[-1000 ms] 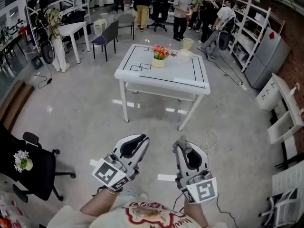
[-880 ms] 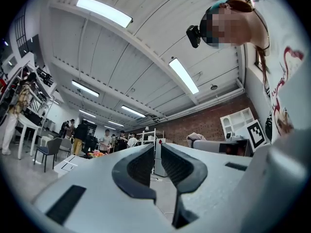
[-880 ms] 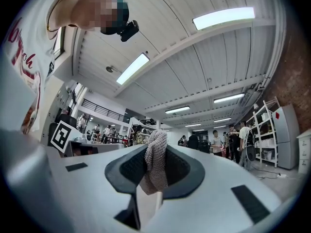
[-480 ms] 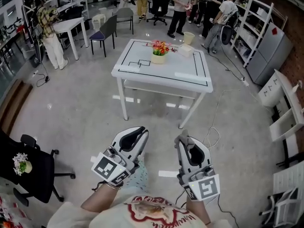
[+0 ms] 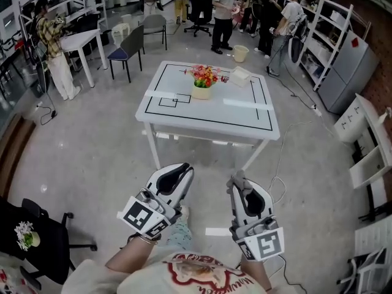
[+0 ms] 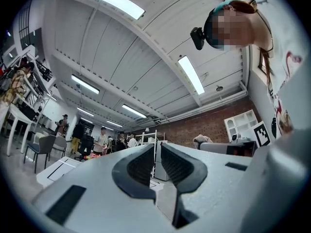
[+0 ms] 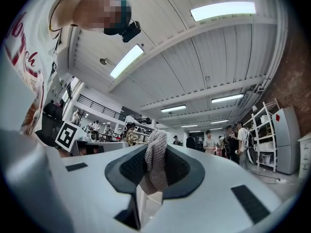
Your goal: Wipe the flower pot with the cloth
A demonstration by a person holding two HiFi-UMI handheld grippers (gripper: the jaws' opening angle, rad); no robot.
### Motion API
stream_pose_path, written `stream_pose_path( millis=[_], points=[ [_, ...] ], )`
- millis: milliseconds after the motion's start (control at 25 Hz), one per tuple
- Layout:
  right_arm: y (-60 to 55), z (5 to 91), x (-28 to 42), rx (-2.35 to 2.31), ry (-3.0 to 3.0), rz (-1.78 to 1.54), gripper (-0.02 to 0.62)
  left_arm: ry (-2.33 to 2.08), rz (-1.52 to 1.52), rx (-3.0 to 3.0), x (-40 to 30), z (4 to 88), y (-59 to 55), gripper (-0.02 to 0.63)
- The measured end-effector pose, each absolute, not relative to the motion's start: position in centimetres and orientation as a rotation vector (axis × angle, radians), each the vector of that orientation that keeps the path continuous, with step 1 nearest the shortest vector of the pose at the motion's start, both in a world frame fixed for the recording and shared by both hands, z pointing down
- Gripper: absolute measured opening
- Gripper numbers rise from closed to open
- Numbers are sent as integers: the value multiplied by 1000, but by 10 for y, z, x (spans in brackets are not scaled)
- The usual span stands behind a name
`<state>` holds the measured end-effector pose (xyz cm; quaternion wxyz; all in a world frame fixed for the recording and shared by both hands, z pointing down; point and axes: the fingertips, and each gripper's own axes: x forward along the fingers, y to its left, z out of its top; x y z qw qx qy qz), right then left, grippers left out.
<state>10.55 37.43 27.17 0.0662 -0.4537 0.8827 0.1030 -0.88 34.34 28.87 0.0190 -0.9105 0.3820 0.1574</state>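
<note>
Your right tongs pinch the soft knit cloth; your left tongs are closed, empty. The flower pot likely tips easily: steady its rim.

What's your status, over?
Right tool shut on knitted gray cloth. Left tool shut, empty. Flower pot on white table ahead, untouched. Floor between unobstructed.

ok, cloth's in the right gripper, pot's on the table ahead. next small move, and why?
Probably step up to the table: the flower pot stands near its middle, far ahead of the right gripper, which is shut on the cloth. Only reach seems missing.
</note>
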Motion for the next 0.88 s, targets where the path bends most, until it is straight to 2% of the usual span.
stream_pose_path(
  millis=[480, 880],
  points=[
    [156, 270, 68, -1421, 2645, 244, 72, 1087, 417, -2921, -24, 284, 126, 49],
    [71, 277, 61, -1458, 2631, 207, 72, 1075, 375, -2965, -31, 298, 41, 49]
  ],
)
